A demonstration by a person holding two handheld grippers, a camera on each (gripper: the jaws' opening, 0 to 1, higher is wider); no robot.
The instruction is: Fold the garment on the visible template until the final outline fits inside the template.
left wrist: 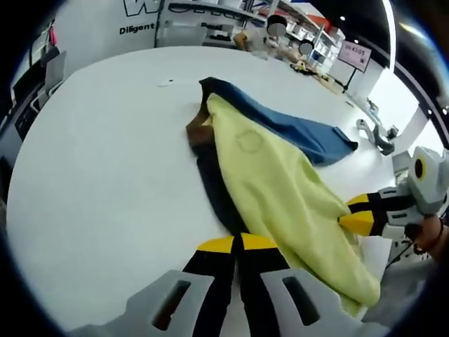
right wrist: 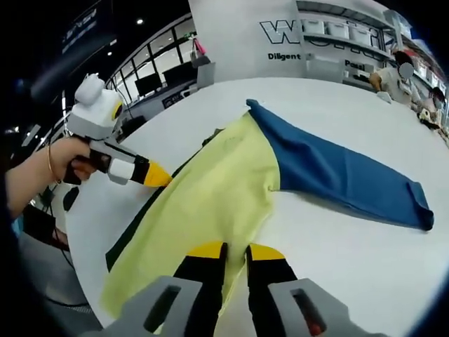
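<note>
A garment with a pale yellow half [left wrist: 280, 182] and a blue half [left wrist: 295, 130] lies spread on the white table [left wrist: 105, 175]. A dark strip [left wrist: 214, 189] shows under the yellow edge, and a brown lining sits at the far end. My left gripper [left wrist: 238, 243] is shut at the near edge, where the dark strip and the yellow cloth meet. My right gripper [left wrist: 358, 214] pinches the yellow cloth's other edge. In the right gripper view the yellow half [right wrist: 210, 189] runs up from my right gripper [right wrist: 236, 250]. The blue half [right wrist: 337, 172] lies flat to its right. The left gripper [right wrist: 158, 175] bites the left edge above the dark strip [right wrist: 130, 235].
A person's hand [right wrist: 63, 165] with a bracelet holds the left gripper beyond the table's rim [right wrist: 77, 232]. A grey tool [left wrist: 375, 133] lies near the table's far right edge. Shelves and people [left wrist: 280, 28] stand behind the table, below a white wall with lettering [right wrist: 295, 35].
</note>
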